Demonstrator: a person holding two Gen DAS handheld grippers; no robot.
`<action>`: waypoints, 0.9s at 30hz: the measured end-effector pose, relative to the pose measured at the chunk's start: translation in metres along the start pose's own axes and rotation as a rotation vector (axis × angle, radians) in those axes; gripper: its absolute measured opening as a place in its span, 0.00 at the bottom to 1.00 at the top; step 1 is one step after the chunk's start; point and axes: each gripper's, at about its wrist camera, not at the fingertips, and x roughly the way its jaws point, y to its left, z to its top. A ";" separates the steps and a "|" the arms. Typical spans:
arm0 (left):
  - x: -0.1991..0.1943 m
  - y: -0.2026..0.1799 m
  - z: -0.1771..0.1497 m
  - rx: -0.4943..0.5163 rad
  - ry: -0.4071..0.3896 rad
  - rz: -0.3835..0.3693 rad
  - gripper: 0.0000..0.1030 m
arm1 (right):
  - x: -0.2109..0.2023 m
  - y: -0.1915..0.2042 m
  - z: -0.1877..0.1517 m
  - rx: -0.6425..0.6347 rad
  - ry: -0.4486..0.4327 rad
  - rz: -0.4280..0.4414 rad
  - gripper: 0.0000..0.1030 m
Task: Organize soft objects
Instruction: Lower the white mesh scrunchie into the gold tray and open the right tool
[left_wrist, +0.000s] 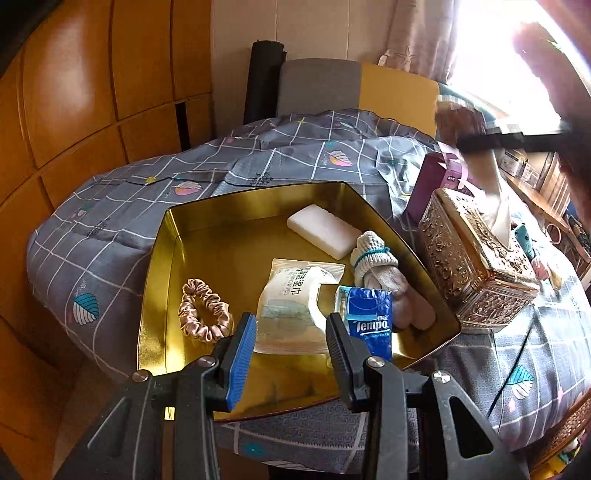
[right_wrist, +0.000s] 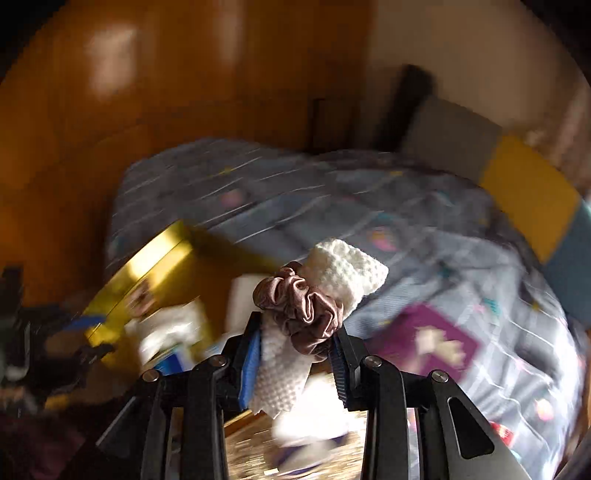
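A gold tin tray (left_wrist: 162, 254) rests on the grey checked quilt (left_wrist: 122, 221). In it lie a pink scrunchie (left_wrist: 205, 310), a wipes packet (left_wrist: 291, 295), a blue Tempo tissue pack (left_wrist: 369, 317), a white block (left_wrist: 325, 230) and a bundled grey sock (left_wrist: 376, 266). My left gripper (left_wrist: 291, 325) hovers open over the tray's near edge with nothing between its fingers. My right gripper (right_wrist: 297, 328) is shut on a white waffle cloth (right_wrist: 347, 273) wrapped in a mauve scrunchie (right_wrist: 299, 299). It is held above the quilt, to the right of the tray (right_wrist: 147, 254). That view is motion-blurred.
An ornate gold tissue box (left_wrist: 476, 266) stands right of the tray, a purple box (left_wrist: 436, 184) behind it. Wooden wardrobe doors (left_wrist: 74, 110) run along the left. Grey and yellow cushions (left_wrist: 399, 92) sit at the bed's far end. A bright window glares top right.
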 end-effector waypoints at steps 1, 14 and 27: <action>0.000 0.000 0.000 0.000 0.001 0.003 0.38 | 0.004 0.011 -0.004 -0.018 0.016 0.022 0.33; -0.002 0.018 0.002 -0.060 -0.001 0.070 0.38 | 0.071 0.092 -0.043 -0.039 0.150 0.101 0.34; 0.003 0.027 0.001 -0.090 0.010 0.089 0.38 | 0.109 0.090 -0.048 0.082 0.213 0.061 0.56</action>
